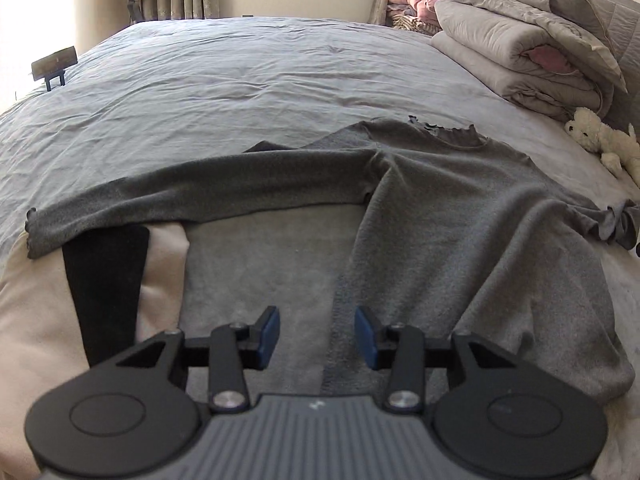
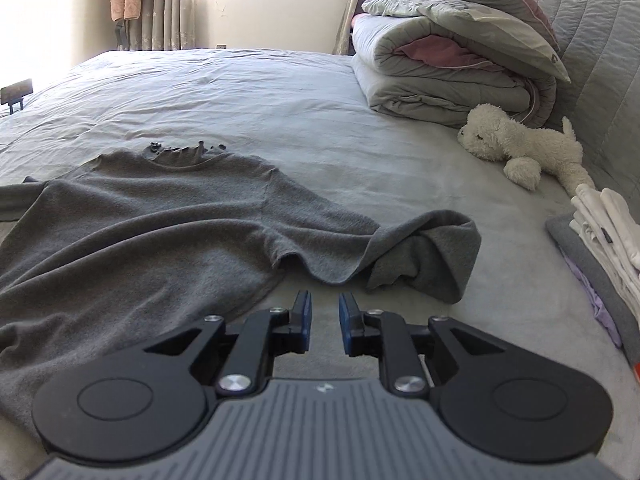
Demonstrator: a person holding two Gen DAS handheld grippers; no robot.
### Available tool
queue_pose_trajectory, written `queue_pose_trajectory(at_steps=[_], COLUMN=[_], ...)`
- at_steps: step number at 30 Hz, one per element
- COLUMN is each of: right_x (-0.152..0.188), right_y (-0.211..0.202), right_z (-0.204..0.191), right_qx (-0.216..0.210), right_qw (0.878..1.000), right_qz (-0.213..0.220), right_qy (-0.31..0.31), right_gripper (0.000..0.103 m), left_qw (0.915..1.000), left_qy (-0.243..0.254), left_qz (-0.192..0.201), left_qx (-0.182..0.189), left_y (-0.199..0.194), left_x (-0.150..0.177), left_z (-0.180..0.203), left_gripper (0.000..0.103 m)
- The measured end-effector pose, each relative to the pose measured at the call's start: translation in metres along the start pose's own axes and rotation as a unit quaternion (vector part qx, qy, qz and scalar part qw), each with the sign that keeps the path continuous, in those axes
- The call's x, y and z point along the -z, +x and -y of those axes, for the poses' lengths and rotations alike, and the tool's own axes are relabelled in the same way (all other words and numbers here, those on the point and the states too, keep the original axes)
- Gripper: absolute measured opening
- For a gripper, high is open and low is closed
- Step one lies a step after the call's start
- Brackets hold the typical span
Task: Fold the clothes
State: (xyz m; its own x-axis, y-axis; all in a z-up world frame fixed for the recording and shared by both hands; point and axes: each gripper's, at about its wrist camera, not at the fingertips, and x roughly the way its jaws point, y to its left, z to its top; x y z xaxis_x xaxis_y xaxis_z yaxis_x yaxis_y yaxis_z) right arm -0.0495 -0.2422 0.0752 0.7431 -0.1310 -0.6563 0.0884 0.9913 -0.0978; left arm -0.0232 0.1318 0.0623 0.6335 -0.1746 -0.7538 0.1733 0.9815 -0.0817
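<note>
Left wrist: left gripper fingers wide over grey sweater; right gripper fingers narrow, empty.

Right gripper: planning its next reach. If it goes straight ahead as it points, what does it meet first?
Probably the crumpled sleeve of the grey sweater, just beyond the open right gripper; depth is unclear.

sweater on bed — plush toy right
</note>
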Motion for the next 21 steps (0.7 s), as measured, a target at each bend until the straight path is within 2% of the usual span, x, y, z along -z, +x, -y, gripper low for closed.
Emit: queue_pose_trajectory(at_steps=[2, 4, 7, 11, 13, 15, 17, 21], right_x=[0.006, 0.012, 0.019, 0.033, 0.039, 0.046, 0.050, 0.052], right_y=[-0.004, -0.009, -0.014, -0.002, 0.004, 0.009, 0.007, 0.008], right_z=[-0.010, -0.020, -0.035, -0.063, -0.077, -0.093, -0.111, -0.111], right_qx=[-0.016, -0.036, -0.075, -0.109, -0.126, -0.135, -0.113, -0.111], right_qw=[1.000, 0.999, 0.997, 0.992, 0.989, 0.986, 0.989, 0.992], right_qz=[-0.007, -0.010, -0.020, -0.061, -0.082, -0.096, -0.081, -0.055], right_qy=[-0.004, 0.000, 0.014, 0.011, 0.009, -0.001, -0.042, 0.005], right_gripper=[0.025, 0.046, 0.056, 0.071, 0.092, 0.103, 0.103, 0.103], left_qw=[1.0000, 0.9999, 0.9998, 0.9994, 0.9992, 0.9991, 0.9990, 0.9986], left_qy=[0.004, 0.014, 0.019, 0.026, 0.028, 0.021, 0.017, 0.029], left_qz=[0.002, 0.002, 0.005, 0.008, 0.010, 0.012, 0.012, 0.017], left_qx=[-0.004, -0.009, -0.011, -0.019, -0.029, -0.036, -0.041, -0.041], left_y=[-0.002, -0.003, -0.005, -0.006, -0.005, -0.003, -0.002, -0.001], left_x=[0.006, 0.013, 0.021, 0.029, 0.029, 0.028, 0.028, 0.029], left_z=[0.003, 0.008, 0.011, 0.011, 0.010, 0.008, 0.008, 0.014], left_gripper=[0.042, 0.042, 0.043, 0.043, 0.045, 0.048, 0.052, 0.061])
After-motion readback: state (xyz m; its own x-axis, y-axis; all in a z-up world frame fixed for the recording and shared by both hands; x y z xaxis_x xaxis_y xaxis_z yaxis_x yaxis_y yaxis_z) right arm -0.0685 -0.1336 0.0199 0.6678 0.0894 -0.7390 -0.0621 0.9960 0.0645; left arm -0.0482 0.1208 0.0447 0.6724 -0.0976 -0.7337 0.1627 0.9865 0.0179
